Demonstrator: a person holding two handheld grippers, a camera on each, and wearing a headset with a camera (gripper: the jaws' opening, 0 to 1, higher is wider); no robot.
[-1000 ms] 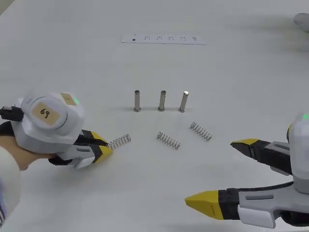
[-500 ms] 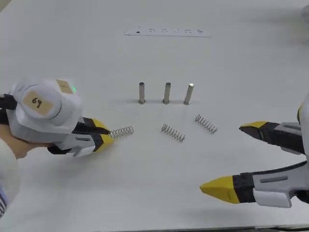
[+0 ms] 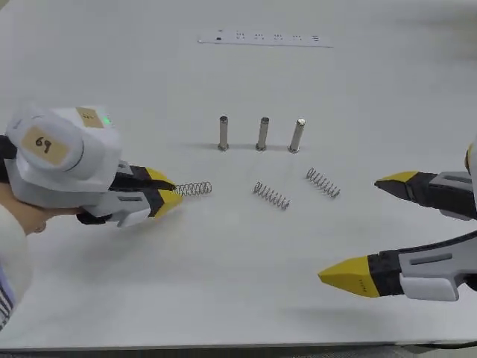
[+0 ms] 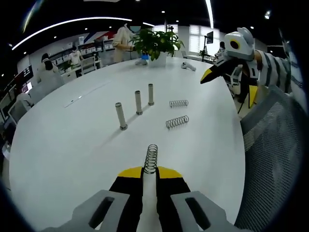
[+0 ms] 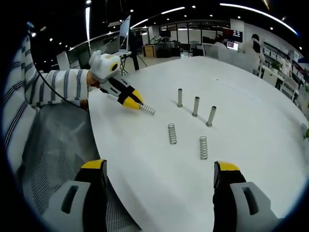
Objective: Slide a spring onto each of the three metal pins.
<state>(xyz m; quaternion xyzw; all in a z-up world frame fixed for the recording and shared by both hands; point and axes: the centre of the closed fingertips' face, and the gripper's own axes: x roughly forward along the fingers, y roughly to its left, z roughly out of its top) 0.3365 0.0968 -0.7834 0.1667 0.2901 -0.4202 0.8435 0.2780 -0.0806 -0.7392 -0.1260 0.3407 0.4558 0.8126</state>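
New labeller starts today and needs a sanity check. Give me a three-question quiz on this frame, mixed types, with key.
1. True or false: all three pins stand upright and bare.
2. The left gripper is: A) open, B) shut on a spring, C) shut on a pin.
3. Fill in: with the right gripper open, ___ loose springs lie on the table.
Key: 1 true. 2 B. 3 two.

I see pins [image 3: 262,134] in a row on the table [image 3: 223,283]: left spring [image 3: 194,189] at their eight o'clock, middle spring [image 3: 270,195] at six, right spring [image 3: 323,183] at four.
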